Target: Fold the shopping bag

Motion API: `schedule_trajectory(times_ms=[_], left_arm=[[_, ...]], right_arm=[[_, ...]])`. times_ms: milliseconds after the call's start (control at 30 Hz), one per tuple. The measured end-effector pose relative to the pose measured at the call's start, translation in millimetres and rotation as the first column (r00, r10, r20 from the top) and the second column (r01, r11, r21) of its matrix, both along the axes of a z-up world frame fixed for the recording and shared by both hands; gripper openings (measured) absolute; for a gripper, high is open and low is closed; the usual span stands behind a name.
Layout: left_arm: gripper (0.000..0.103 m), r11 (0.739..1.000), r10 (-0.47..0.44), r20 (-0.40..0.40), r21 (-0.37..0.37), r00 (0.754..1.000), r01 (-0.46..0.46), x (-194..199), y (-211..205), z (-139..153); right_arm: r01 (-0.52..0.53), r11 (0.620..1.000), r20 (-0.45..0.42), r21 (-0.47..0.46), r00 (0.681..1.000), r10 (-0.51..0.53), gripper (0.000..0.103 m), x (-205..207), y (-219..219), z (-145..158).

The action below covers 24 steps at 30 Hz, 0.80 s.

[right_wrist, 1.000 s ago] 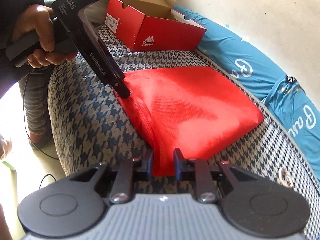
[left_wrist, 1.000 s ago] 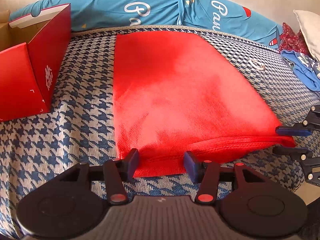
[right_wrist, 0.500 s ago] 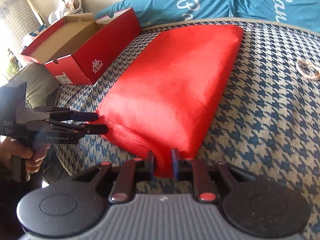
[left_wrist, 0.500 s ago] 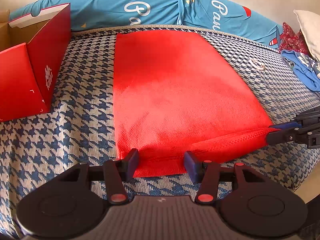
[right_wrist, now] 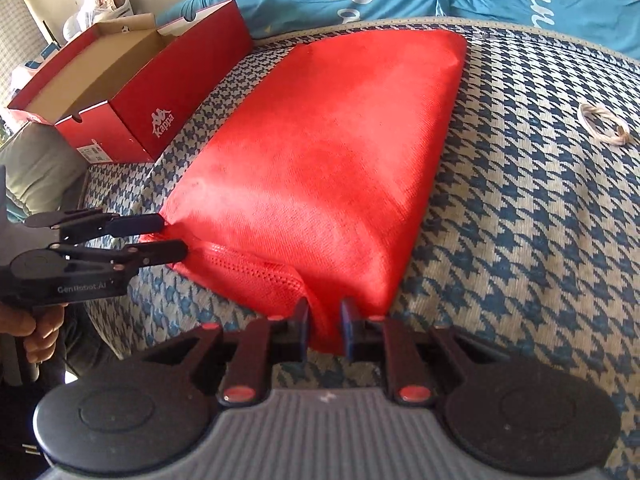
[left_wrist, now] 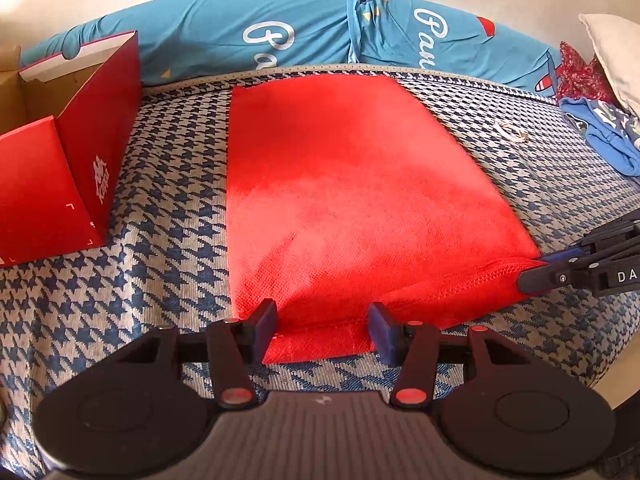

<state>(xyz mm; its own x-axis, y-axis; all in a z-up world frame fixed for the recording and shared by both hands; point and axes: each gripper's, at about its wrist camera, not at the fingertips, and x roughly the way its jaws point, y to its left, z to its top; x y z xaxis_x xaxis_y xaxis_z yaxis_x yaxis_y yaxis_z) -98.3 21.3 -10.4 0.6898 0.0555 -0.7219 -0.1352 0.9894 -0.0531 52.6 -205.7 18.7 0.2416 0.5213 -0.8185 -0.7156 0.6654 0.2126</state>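
Note:
A red fabric shopping bag (left_wrist: 340, 184) lies flat on a houndstooth mattress (left_wrist: 168, 216), its stitched hem toward me. My left gripper (left_wrist: 322, 324) is open, its two fingers straddling the hem's near-left corner without pressing it. In the right wrist view the bag (right_wrist: 320, 152) narrows away from me, and my right gripper (right_wrist: 325, 320) is shut on its near-right corner, red fabric pinched between the pads. The right gripper (left_wrist: 536, 270) shows at the right edge of the left wrist view. The left gripper (right_wrist: 162, 237) shows at the left, held by a hand (right_wrist: 32, 320).
An open red shoe box (right_wrist: 132, 80) stands on the mattress left of the bag. Blue printed bedding (left_wrist: 312, 28) runs along the far wall. A white cord ring (right_wrist: 602, 124) lies right of the bag, with blue clothes (left_wrist: 600, 136) beyond. The mattress edge drops off just below the grippers.
My right gripper has rolled and shifted sideways while keeping hold of the bag's corner, so its view now looks along the bag. The left gripper has stayed put.

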Motion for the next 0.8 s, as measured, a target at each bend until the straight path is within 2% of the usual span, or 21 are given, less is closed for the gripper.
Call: schedule_trajectory(times_ms=[400,500,600,800], left_arm=[[0.049,0.999,-0.020,0.056,0.030,0.998,0.019,-9.8,-36.8,22.7],[0.049,0.999,-0.036,0.028,0.012,0.999,0.035,-6.4,-47.7,19.0],[0.049,0.999,-0.020,0.014,0.032,1.000,0.019,1.6,-52.9,9.9],[0.052,1.000,0.007,-0.004,0.001,1.000,-0.007,15.5,-51.5,-4.0]], right_arm=[[-0.019,0.999,0.024,-0.028,1.000,0.020,0.013,-2.8,4.6,1.9],[-0.020,0.999,0.023,-0.028,1.000,0.020,0.013,-1.7,4.6,2.8],[-0.022,0.999,0.023,-0.027,0.999,0.022,0.013,-0.5,4.5,3.7],[-0.029,0.999,0.021,-0.016,0.999,0.030,0.013,3.4,1.8,6.0]])
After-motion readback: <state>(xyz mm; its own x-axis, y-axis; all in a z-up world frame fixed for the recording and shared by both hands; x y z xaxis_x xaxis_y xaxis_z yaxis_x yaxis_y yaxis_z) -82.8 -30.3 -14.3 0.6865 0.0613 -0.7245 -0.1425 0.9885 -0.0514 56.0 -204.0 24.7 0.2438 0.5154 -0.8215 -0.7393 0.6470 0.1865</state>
